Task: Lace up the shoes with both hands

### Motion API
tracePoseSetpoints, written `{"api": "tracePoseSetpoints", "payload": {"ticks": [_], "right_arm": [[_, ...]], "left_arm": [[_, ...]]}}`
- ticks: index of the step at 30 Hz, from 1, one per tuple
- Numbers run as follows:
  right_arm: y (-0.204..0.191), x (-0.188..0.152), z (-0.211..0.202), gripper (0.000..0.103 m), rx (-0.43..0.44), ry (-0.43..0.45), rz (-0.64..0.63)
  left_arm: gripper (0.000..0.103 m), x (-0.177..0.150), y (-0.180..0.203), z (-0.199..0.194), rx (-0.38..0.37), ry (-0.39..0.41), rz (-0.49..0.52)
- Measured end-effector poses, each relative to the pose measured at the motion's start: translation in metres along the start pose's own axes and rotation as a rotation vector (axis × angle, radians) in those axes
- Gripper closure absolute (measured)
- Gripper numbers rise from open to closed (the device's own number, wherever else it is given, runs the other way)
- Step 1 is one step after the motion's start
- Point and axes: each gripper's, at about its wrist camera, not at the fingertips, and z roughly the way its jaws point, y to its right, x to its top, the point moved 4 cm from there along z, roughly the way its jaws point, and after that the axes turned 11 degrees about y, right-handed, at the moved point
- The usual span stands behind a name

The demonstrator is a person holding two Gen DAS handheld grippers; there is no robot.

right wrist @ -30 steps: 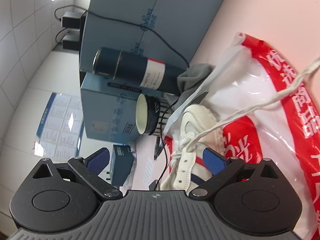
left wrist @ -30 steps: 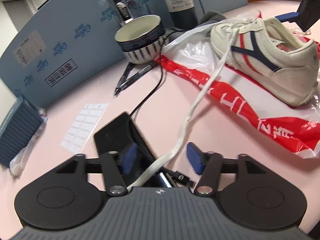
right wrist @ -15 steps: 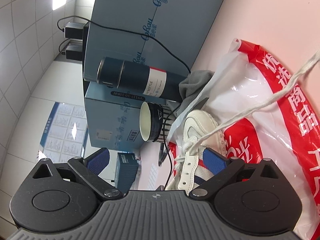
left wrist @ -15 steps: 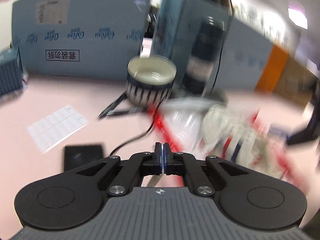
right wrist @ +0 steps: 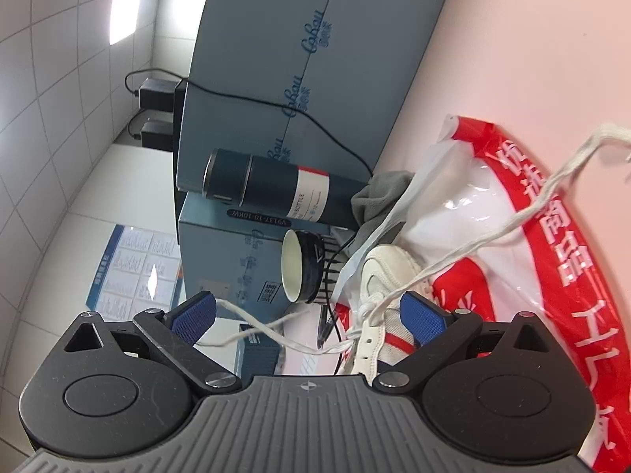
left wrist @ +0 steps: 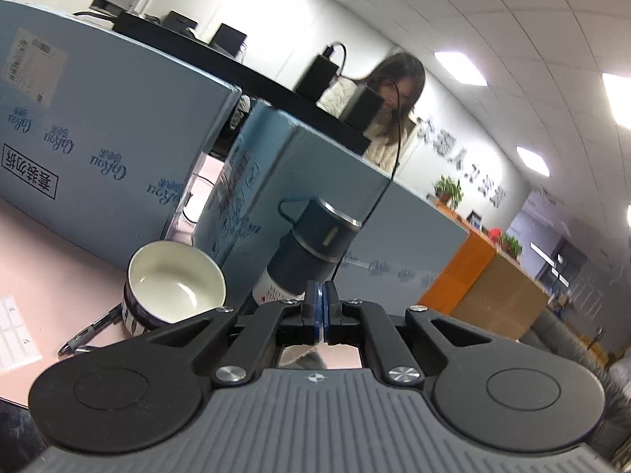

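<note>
The white sneaker (right wrist: 380, 276) with red and navy stripes lies on a red-and-white plastic bag (right wrist: 532, 236). My right gripper (right wrist: 309, 315) is open right at the shoe's eyelets, holding nothing. One white lace strand (right wrist: 276, 335) crosses the gap and runs up to the left, behind the left pad. Another lace strand (right wrist: 512, 216) leads off to the upper right. In the left wrist view my left gripper (left wrist: 320, 307) is shut and raised; a pale sliver of the lace (left wrist: 323, 331) shows between its pads. The shoe is out of that view.
A striped bowl (left wrist: 173, 283), a dark blue bottle (left wrist: 311, 252) and pens (left wrist: 86, 339) sit on the pink table (right wrist: 512, 39) before tall blue boxes (left wrist: 98, 138). A grey cloth (right wrist: 378, 197) lies by the bag. A person (left wrist: 394, 118) is behind the boxes.
The left gripper closed on the lace that lay between its jaws, then rose and rolled, so its view left the shoe. A lace strand now stretches across the right gripper's gap.
</note>
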Motion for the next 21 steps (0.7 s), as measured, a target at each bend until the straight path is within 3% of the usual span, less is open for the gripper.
{"api": "tracePoseSetpoints", "payload": {"ticks": [2,7,9,11,14,18,21], "right_arm": [[0.002,0.002,-0.005,0.003,0.001,0.013,0.006],[0.009,0.01,-0.02,0.003,-0.008,0.055,0.022],[0.011,0.013,-0.025,0.003,-0.014,0.071,0.025],[0.01,0.017,-0.03,0.003,-0.02,0.087,0.021],[0.008,0.022,-0.034,0.003,-0.037,0.104,0.018],[-0.008,0.024,-0.033,0.003,-0.044,0.085,-0.008],[-0.025,0.023,-0.025,0.003,-0.023,0.056,-0.051]], "left_arm": [[0.1,-0.013,-0.006,-0.003,0.006,-0.062,0.048],[0.095,-0.081,-0.045,-0.035,0.14,-0.351,0.251],[0.094,-0.101,-0.055,-0.056,0.16,-0.421,0.295],[0.092,-0.11,-0.058,-0.073,0.156,-0.447,0.301],[0.082,-0.108,-0.055,-0.083,0.17,-0.422,0.302],[0.072,-0.091,-0.048,-0.066,0.189,-0.319,0.301],[0.064,-0.091,-0.051,-0.036,0.196,-0.296,0.273]]}}
